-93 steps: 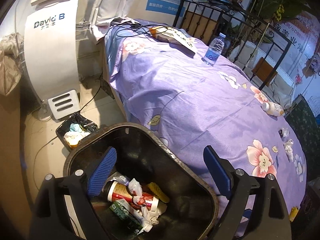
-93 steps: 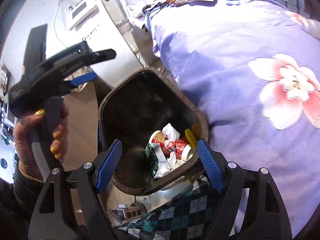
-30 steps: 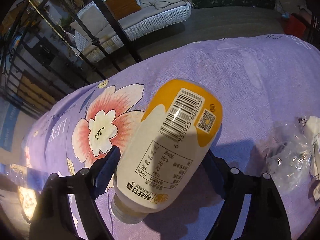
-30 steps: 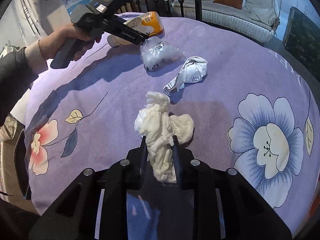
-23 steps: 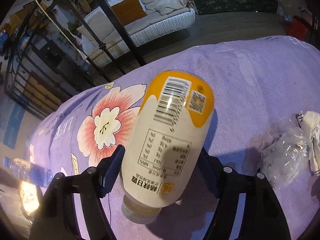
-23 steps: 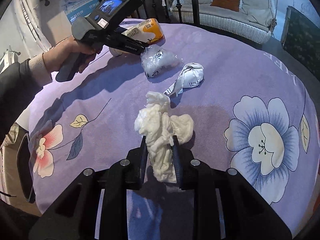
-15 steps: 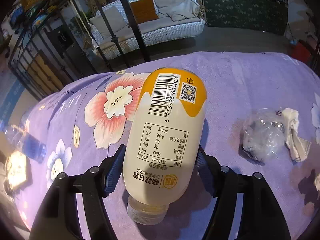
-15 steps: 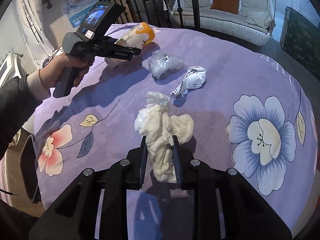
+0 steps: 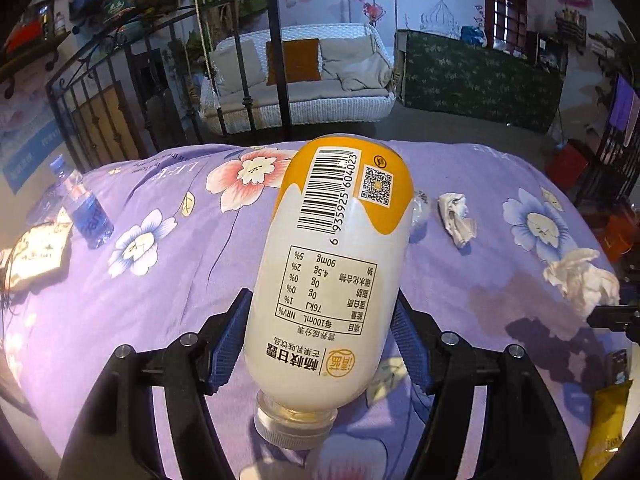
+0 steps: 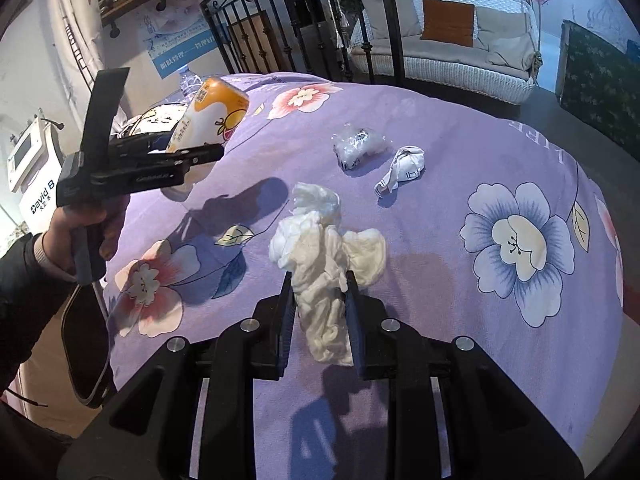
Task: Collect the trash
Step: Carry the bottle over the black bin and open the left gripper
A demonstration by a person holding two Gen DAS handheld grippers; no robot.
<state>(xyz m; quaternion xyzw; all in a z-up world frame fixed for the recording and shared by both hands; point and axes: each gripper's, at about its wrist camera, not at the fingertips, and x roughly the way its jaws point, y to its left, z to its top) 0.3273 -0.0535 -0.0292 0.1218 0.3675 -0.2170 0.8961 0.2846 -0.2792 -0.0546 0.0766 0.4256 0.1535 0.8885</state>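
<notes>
Lifted clear of the purple bedspread (image 10: 460,152) since a second back: yellow-and-white drink bottle (image 9: 332,272), cap toward camera, clamped in left gripper (image 9: 320,340); jaws closed in within that second. Right gripper (image 10: 318,312) clenched on white tissue wad (image 10: 324,264), also raised. Beyond, left to collect: clear plastic wrapper (image 10: 358,146), crumpled paper (image 10: 404,168). Dark bin (image 10: 86,344) at bed edge, contents hidden
</notes>
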